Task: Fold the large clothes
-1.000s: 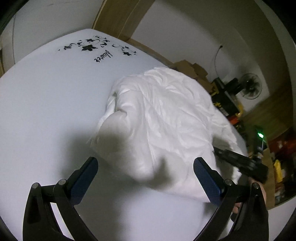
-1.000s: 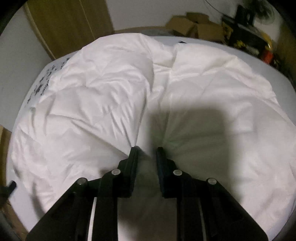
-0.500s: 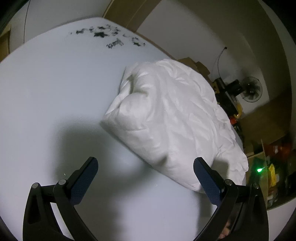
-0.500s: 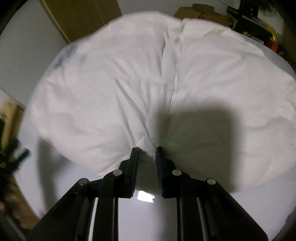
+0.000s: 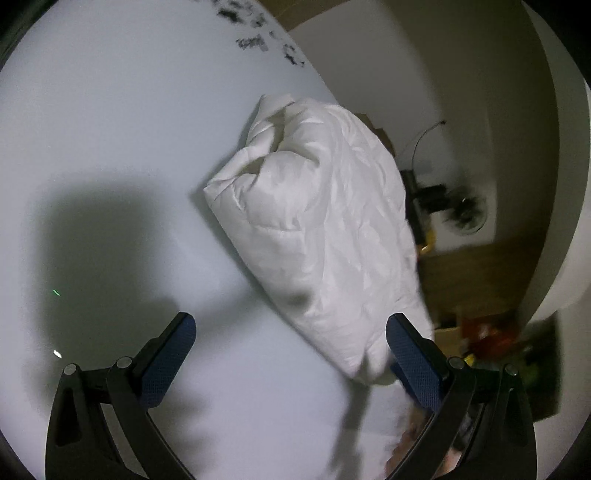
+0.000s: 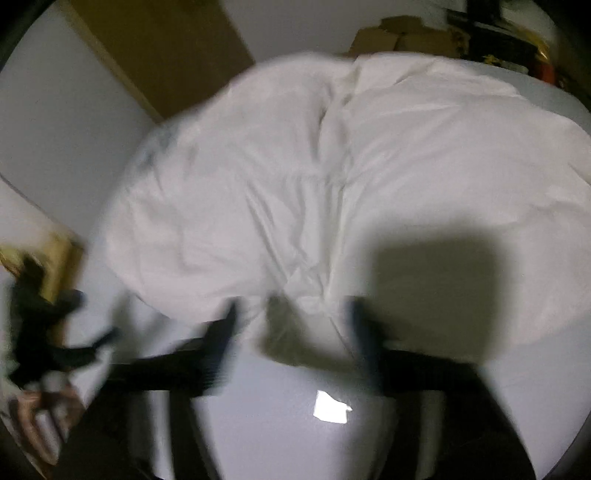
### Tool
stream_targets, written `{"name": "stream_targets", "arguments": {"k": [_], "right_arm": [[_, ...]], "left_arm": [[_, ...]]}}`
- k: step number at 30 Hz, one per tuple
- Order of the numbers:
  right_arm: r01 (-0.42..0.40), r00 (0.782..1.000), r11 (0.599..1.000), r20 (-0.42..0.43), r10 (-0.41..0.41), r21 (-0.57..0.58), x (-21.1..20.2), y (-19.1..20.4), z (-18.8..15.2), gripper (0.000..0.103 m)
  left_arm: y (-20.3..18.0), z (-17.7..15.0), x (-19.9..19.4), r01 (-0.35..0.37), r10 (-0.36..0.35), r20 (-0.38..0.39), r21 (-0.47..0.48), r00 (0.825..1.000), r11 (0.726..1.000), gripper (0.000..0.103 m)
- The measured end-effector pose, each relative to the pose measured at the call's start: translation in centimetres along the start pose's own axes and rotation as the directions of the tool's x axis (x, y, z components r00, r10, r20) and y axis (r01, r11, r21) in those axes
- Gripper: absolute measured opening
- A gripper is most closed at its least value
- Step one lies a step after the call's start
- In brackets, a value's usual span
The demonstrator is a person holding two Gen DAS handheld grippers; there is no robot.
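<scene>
A white padded garment (image 5: 325, 229) lies bunched in a thick fold on the white table (image 5: 103, 129). My left gripper (image 5: 291, 328) hangs open over bare table, and the garment's near corner lies just beside its right finger (image 5: 410, 350). In the blurred right wrist view the garment (image 6: 332, 184) fills the middle. My right gripper (image 6: 295, 321) is opening at the garment's near edge. A pinch of cloth lies between the spread fingers, and neither of them presses on it.
Black floral print (image 5: 258, 40) marks the table's far end. Cardboard boxes (image 6: 388, 33) and a fan (image 5: 465, 218) stand beyond the table. A wooden panel (image 6: 166, 48) stands behind. A hand (image 6: 33, 417) holding the other gripper shows at the left edge.
The right gripper was shut on the garment's edge and pulled it along; now its fingers have sprung apart and let the cloth go. The left gripper's view has rolled and dropped lower.
</scene>
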State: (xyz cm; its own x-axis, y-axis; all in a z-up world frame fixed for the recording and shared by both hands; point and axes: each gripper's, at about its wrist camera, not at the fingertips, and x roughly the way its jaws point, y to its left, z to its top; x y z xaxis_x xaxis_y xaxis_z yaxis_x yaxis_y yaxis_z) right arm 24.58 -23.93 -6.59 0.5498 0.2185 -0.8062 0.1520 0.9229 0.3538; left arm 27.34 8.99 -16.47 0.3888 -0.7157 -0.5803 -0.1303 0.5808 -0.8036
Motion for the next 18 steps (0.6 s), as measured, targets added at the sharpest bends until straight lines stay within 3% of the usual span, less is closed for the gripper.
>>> {"name": "stream_targets", "arguments": {"k": [2, 5, 8, 11, 12, 14, 18], "right_arm": [[0.003, 0.999, 1.0, 0.054, -0.004, 0.023, -1.6, -0.7, -0.3, 0.088], [-0.062, 0.995, 0.997, 0.076, 0.058, 0.051, -4.0, -2.5, -1.4, 0.088], [-0.063, 0.992, 0.997, 0.109, 0.058, 0.05, -5.8, -2.9, -1.4, 0.088], [-0.072, 0.99, 0.996, 0.126, 0.065, 0.046, -6.8, -3.0, -2.4, 0.088], [-0.071, 0.99, 0.996, 0.128, 0.065, 0.045, -7.4, -3.7, -4.8, 0.088], [-0.071, 0.99, 0.996, 0.129, 0.065, 0.048, -7.7, -4.1, -5.9, 0.088], [-0.061, 0.99, 0.997, 0.128, 0.055, 0.041, -8.0, -4.8, -6.3, 0.088]], "left_arm": [[0.4, 0.6, 0.6, 0.019, -0.019, 0.006, -0.031, 1.0, 0.999, 0.103], [0.4, 1.9, 2.1, 0.042, -0.042, 0.011, -0.054, 0.999, 0.998, 0.103], [0.3, 3.4, 3.3, 0.061, -0.061, 0.005, -0.066, 0.998, 0.996, 0.103], [0.3, 4.8, 4.5, 0.054, -0.054, 0.004, -0.07, 0.999, 0.996, 0.103], [0.3, 5.3, 4.9, 0.054, -0.054, 0.004, -0.073, 0.999, 0.996, 0.103], [0.3, 5.8, 5.5, 0.044, -0.044, 0.003, -0.072, 0.999, 0.996, 0.103], [0.0, 6.4, 5.9, 0.044, -0.044, 0.004, -0.069, 0.999, 0.997, 0.103]]}}
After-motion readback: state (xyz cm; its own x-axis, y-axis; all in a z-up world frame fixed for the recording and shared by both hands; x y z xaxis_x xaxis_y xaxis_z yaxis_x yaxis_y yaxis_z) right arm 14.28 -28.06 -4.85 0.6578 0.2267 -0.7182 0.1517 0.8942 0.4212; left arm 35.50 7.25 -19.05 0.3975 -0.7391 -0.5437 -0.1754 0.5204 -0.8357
